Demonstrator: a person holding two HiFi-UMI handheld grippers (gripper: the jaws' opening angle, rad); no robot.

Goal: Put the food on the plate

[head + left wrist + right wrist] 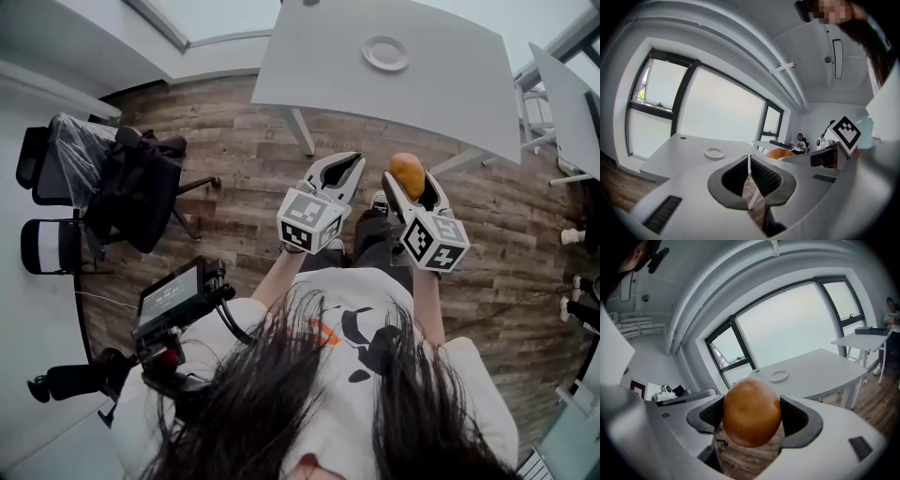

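I'm gripping the food (pixel 407 174) in my R gripper (pixel 752 417); L gripper (pixel 749 159) closed, empty; plate (pixel 385 52) sitting on worktop (pixel 450 89).

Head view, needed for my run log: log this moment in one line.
right gripper: shut on food | left gripper: shut, empty | plate: bare, on table | food: not yet at table

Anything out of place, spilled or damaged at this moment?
Nothing stands out. The round orange-brown food sits squarely in the shut right gripper, the small white round plate lies flat and empty on the white table, and the left gripper is shut on nothing.
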